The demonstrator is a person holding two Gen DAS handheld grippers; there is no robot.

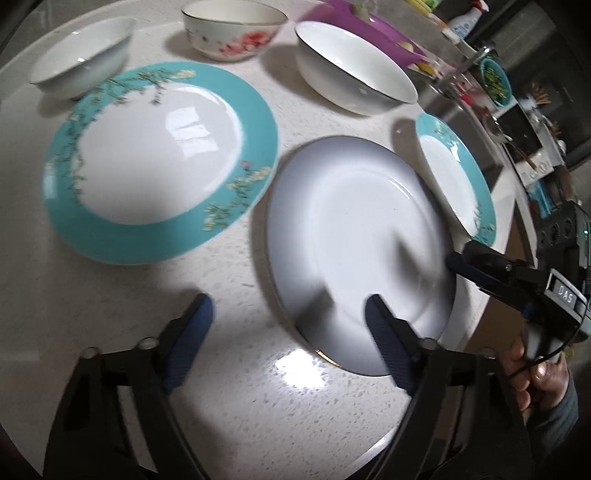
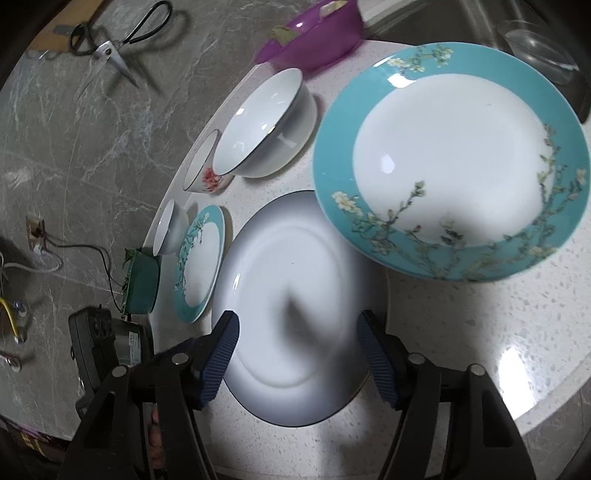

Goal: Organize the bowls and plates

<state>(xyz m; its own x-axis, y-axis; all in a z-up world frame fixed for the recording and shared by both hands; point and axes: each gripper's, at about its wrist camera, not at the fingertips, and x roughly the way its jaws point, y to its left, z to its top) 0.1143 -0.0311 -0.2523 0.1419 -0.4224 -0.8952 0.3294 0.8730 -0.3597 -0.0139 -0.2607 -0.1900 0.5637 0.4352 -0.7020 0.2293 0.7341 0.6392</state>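
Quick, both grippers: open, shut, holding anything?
Left gripper: open, holding nothing; one finger over the white plate rim.
Right gripper: open, holding nothing, straddling that plate's edge.

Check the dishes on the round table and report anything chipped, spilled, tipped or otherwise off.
Nothing stands out. The white plate, both teal-rimmed plates and the three bowls sit upright and look empty and whole, though the picture is partly blurred.

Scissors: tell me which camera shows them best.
The right wrist view. The scissors lie open on the grey marbled surface at the upper left, in full sight. The left wrist view does not show them at all.
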